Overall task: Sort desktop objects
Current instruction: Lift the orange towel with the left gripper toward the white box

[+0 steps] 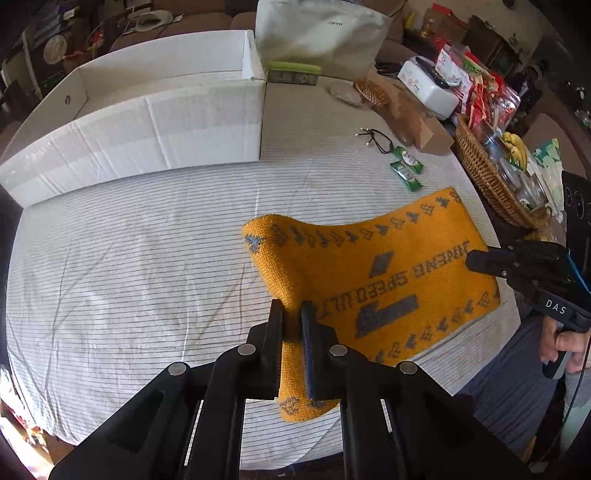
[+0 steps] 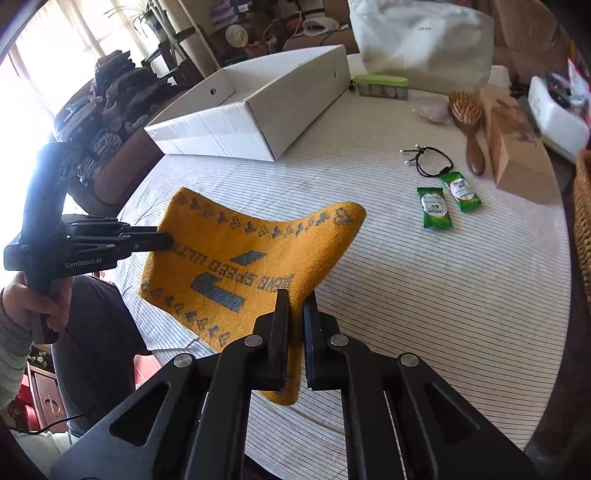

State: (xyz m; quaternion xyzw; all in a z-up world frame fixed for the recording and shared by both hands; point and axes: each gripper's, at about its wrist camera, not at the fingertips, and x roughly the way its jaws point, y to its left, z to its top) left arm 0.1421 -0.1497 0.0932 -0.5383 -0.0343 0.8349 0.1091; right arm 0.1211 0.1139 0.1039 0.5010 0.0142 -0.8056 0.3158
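A: What was the largest thing on your table (image 1: 110, 258)?

B: The striped cloth covered all of it, and at the far side stood the white cardboard box (image 1: 147, 122), open on top. Behind it you had a pale bag (image 1: 321, 33).

A: And the orange towel (image 1: 388, 266)?

B: It was at the near edge of the table, in front of you. Your left gripper (image 1: 291, 314) had its jaws pressed on one near corner of the towel, and that corner was raised off the cloth. Your right gripper (image 2: 297, 302) pinched the other near corner in the same way. The far part of the towel lay on the table, so the fabric curved up between your two grippers.

A: What was beside it?

B: At the right edge you had a wicker basket (image 1: 476, 162) with bananas and packets. Near it lay a brown block (image 2: 517, 147), then a wooden hairbrush (image 2: 467, 122) just beside the block.

A: Smaller things?

B: A container with a green lid (image 2: 382, 86) stood by the box. Two green sachets (image 2: 447, 201) lay on the cloth beyond the towel, well apart from it, and a black hair tie (image 2: 430, 160) with small beads lay just behind them.
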